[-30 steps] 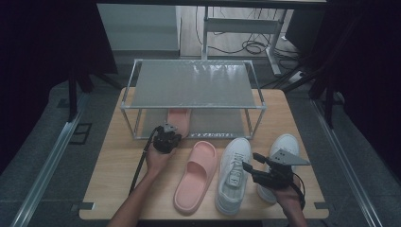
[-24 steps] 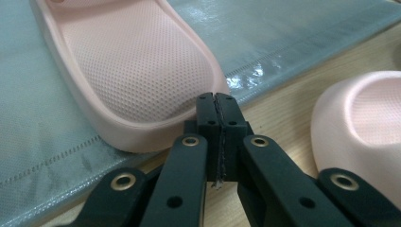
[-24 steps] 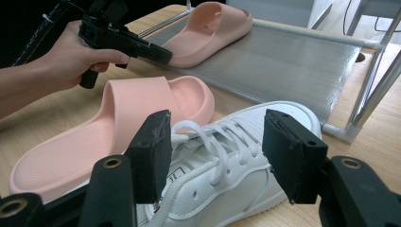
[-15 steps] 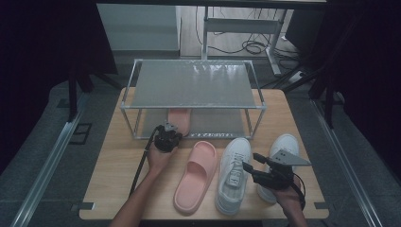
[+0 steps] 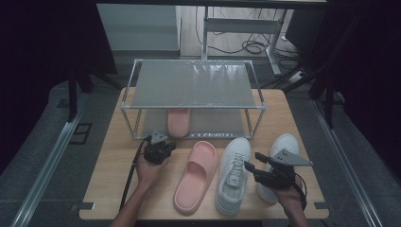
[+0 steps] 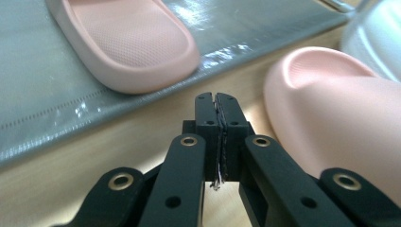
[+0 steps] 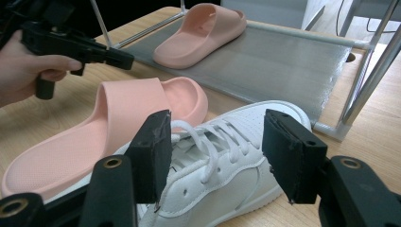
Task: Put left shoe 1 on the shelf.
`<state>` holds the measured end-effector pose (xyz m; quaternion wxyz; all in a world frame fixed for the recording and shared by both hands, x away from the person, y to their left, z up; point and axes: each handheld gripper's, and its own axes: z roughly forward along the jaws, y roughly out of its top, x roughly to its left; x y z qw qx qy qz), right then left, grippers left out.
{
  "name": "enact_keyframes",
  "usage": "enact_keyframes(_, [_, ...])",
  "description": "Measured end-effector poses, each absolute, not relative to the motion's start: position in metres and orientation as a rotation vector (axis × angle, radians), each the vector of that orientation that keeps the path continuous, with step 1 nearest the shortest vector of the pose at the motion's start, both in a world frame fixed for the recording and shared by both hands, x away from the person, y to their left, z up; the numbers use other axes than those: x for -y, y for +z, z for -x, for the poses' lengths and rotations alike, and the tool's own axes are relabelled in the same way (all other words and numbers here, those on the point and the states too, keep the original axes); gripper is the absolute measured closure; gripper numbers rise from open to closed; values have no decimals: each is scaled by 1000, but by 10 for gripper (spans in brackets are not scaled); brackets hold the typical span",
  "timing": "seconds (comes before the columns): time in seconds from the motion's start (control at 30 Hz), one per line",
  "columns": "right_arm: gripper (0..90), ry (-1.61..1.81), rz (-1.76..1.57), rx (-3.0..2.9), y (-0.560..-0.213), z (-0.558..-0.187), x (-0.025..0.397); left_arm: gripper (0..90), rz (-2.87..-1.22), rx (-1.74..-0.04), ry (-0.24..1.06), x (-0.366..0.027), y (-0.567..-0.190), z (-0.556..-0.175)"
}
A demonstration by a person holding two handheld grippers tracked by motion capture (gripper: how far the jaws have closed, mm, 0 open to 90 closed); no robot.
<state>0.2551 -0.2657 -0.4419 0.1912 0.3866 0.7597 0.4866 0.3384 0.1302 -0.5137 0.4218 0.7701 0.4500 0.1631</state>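
A pink slipper (image 5: 179, 121) lies on the lower shelf of the metal rack (image 5: 194, 85). Its mate (image 5: 195, 175) rests on the table in front, toe toward the rack. My left gripper (image 5: 161, 147) hovers shut just left of that slipper's toe (image 6: 326, 90), nothing between its jaws. The shelf slipper's heel (image 6: 137, 47) lies just beyond its tips. A white sneaker (image 5: 234, 175) lies beside the table slipper, and a second white sneaker (image 5: 283, 146) sits at the right. My right gripper (image 5: 250, 168) stands open over the near sneaker's laces (image 7: 208, 137).
The rack's upper shelf (image 5: 191, 82) is bare, and its legs (image 7: 364, 85) stand on the wooden table (image 5: 113, 161). Behind the table, cables lie on the floor (image 5: 250, 47).
My left gripper has drawn back slightly toward the table's front, away from the slipper on the lower shelf. The right gripper has barely moved.
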Motion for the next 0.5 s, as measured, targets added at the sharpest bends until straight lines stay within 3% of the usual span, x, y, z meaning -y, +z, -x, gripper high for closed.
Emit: enact_keyframes(0.5, [440, 1358, -1096, -2123, -443, -256, 270, 889, -1942, -1101, 363, -144, -513, -297])
